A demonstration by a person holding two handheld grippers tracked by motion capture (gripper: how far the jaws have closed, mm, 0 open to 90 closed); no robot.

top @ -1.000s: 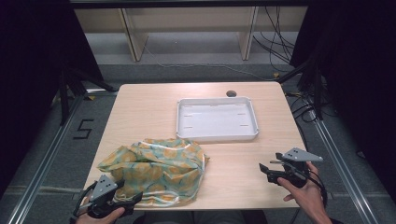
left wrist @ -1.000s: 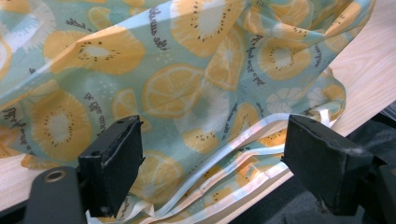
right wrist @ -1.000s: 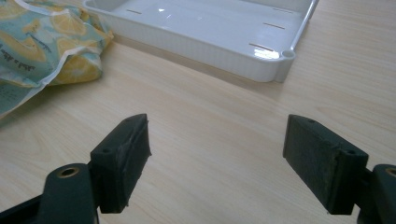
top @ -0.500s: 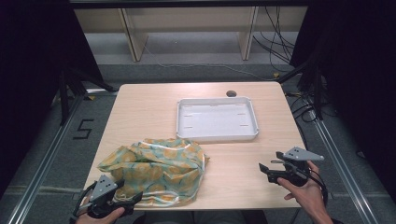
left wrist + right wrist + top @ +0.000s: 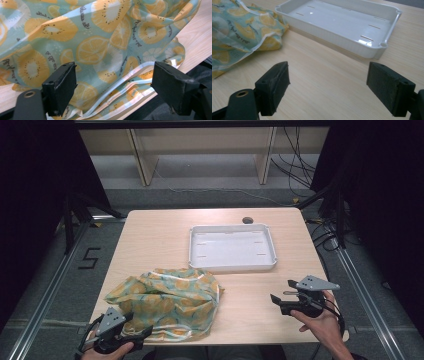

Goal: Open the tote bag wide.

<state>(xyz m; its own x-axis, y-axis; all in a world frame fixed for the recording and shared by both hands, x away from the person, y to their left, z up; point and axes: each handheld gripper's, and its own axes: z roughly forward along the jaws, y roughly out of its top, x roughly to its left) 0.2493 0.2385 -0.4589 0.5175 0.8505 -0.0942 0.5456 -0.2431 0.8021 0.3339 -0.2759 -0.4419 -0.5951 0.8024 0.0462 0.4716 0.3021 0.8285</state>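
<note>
Both tongs are released. Left tongs (image 5: 113, 82) straddle the crumpled citrus-print fabric (image 5: 167, 302) at the bench's near edge; closing risks pinching several layers.

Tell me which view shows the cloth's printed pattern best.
Left gripper view: the cloth sits right before the open left tongs, citrus slices and script sharp. High view shows its whole crumpled outline, print tiny. Right gripper view catches one edge.

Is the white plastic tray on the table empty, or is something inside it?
Empty. The white plastic tray shows only its bare floor; the crumpled citrus-print cloth lies outside it, on the wooden table.
</note>
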